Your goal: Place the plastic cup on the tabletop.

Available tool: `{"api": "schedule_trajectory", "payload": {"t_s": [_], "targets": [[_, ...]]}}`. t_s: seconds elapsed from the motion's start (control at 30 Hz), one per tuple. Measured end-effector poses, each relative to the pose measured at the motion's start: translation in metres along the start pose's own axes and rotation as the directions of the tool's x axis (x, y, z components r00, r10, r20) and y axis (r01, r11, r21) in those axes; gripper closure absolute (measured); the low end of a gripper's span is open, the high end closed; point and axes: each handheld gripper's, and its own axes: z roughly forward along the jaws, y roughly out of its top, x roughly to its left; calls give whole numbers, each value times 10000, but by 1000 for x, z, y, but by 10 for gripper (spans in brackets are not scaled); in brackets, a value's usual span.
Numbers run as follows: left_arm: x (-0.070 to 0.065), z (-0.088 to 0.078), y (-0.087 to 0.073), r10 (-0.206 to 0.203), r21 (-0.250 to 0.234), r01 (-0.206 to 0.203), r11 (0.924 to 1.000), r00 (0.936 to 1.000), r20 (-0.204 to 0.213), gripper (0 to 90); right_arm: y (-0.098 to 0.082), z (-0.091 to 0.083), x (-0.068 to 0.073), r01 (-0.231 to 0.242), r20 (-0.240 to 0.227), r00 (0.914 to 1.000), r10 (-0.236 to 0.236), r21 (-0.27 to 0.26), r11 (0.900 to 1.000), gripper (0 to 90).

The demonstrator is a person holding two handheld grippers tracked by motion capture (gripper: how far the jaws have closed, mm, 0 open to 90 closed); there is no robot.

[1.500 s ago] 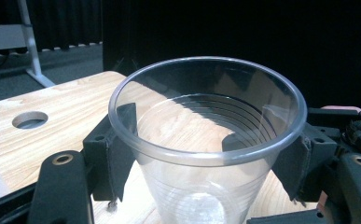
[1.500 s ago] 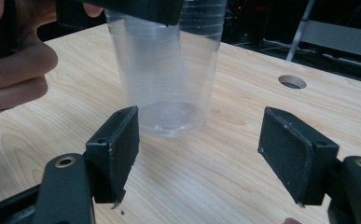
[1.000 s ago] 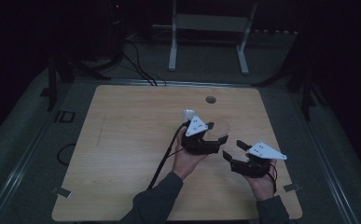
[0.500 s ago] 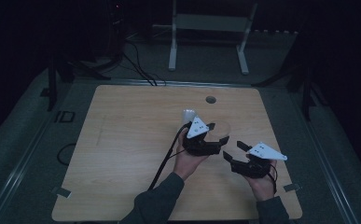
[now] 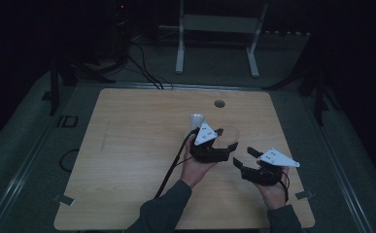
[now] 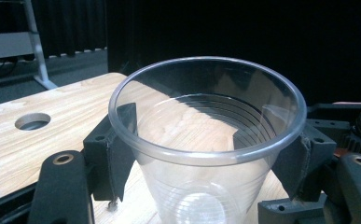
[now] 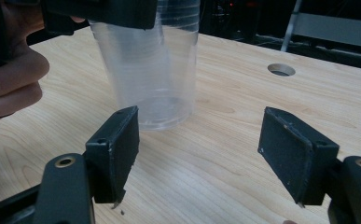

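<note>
A clear plastic cup (image 6: pixel 206 140) stands upright between the two black pads (image 6: pixel 120 149) of my left gripper (image 6: pixel 206 177), which press on its sides just under the rim. In the high view that left gripper (image 5: pixel 223 141) sits right of the table's middle with the cup (image 5: pixel 230 134) at its tip. My right gripper (image 5: pixel 244 158) is close beside it to the right, jaws apart and empty. From the right gripper view, the cup (image 7: pixel 150 70) has its base on or just above the wood, a little beyond my right gripper (image 7: pixel 199 144).
The wooden table (image 5: pixel 127 145) has a round hole (image 5: pixel 219 103) near its far edge, also visible as the hole (image 7: pixel 281 69) and hole (image 6: pixel 32 121). A black cable (image 5: pixel 173 165) trails back from the left gripper. A metal stand (image 5: pixel 214 29) is beyond the table on the floor.
</note>
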Motion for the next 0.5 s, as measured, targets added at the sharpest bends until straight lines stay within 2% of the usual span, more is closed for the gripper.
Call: {"api": "schedule_trajectory", "payload": {"t_s": [0.5], "targets": [[2, 2, -5, 1, 23, -1, 10000, 10000, -51, 295, -1, -3, -3, -96, 80, 9999, 97, -45, 9999, 287]]}}
